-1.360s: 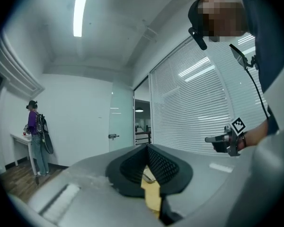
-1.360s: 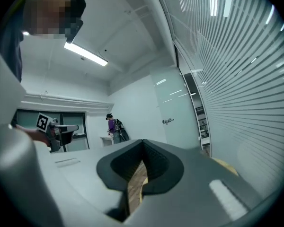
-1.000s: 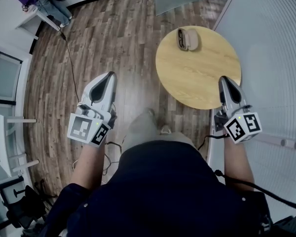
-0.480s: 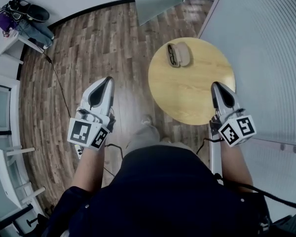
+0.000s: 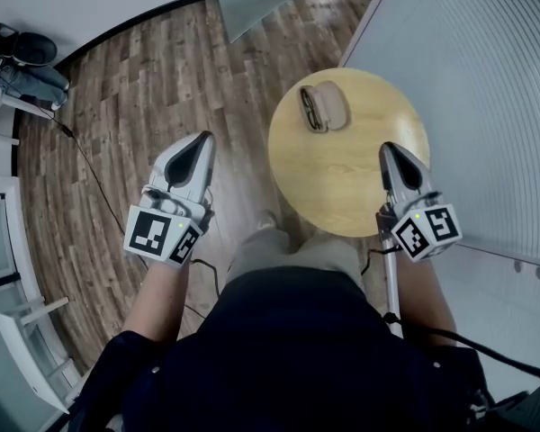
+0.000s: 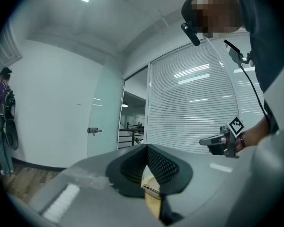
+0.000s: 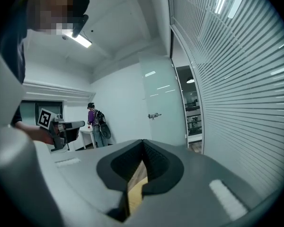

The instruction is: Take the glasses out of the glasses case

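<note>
Brown wood-plank flooring (image 5: pixel 135 106) fills the left of the head view, and a white slatted blind wall (image 5: pixel 468 79) closes off the right. Between them stands a round pale-wood table (image 5: pixel 351 174). Its near edge is covered by the right gripper (image 5: pixel 387 149) and its base is out of sight.

A tan, oval glasses case (image 5: pixel 323 108) lies open near the table's far rim, well apart from both grippers. Dark glasses frames seem to sit in its left half, but they are too small to make out clearly.

The left gripper (image 5: pixel 202 139) hangs over the floor, left of the table. Its own view shows the black ribbed pads (image 6: pixel 163 167) meeting at the tips with nothing held. The gap beneath shows only a sliver of yellow tabletop and a thin dark edge I cannot identify. The right gripper's jaws are likewise closed and empty.

A person in a purple top (image 7: pixel 93 122) stands by the far white wall, cut off at the frame edge in the left gripper view.
</note>
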The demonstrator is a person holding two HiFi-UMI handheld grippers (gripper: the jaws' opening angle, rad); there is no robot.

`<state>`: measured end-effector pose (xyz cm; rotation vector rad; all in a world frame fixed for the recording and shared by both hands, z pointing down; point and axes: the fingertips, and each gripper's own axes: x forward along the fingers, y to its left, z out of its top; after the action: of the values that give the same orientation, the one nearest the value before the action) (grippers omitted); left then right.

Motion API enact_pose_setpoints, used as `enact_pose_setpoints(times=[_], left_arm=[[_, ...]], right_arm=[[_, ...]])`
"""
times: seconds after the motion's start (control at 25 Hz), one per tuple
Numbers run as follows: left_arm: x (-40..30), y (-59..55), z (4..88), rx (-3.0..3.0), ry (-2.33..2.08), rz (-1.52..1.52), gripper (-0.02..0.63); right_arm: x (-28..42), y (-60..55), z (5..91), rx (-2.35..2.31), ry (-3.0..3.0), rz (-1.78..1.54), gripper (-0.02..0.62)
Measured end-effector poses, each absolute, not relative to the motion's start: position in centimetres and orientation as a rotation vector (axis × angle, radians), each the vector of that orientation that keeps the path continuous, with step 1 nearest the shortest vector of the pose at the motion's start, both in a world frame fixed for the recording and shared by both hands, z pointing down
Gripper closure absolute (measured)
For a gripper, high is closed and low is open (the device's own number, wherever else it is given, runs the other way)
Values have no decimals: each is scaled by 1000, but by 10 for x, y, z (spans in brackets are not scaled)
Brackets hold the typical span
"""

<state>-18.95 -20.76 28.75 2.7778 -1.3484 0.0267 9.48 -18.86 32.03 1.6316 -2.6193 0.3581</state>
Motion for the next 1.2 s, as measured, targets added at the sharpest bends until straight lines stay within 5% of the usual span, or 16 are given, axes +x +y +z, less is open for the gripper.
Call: enact_pose_setpoints(times=[0.52, 1.2], left_arm=[[-171, -307, 284, 2806, -1334, 37, 601], [-143, -399, 423, 2687, -1348, 283, 601]], right_arm=[[79, -279, 333, 1632, -2600, 417, 589], [59, -397, 472, 1474, -2526, 460, 589]])
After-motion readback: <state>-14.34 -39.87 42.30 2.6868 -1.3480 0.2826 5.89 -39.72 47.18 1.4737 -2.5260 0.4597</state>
